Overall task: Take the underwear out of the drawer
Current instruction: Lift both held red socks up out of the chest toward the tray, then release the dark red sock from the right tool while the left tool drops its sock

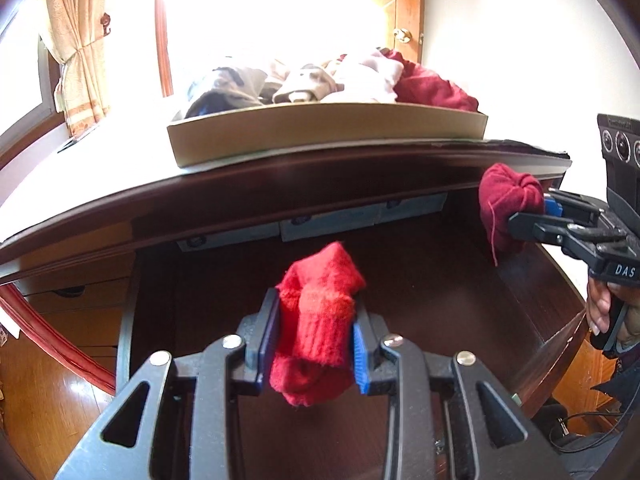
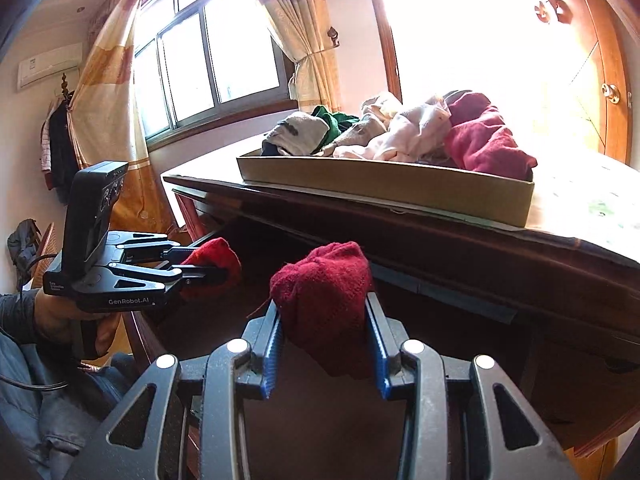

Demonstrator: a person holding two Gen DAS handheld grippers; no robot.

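Already out of drawer: both knit bundles hang over the open dark wood drawer [image 1: 440,280], below the desk edge
Left gripper [image 1: 316,332]: clenched on bright red knit bundle [image 1: 316,316], long axis upright between the pads
Right gripper [image 2: 324,332]: clenched on dark red knit ball [image 2: 324,280], rounded, fuzzy
Key relation: cardboard tray [image 2: 384,184] of heaped clothes sits above and ahead on the desktop; the right gripper looks nearer

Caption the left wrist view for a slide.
Left tongs grip a red sock over the open drawer; right tongs hold a maroon bundle below the tray.
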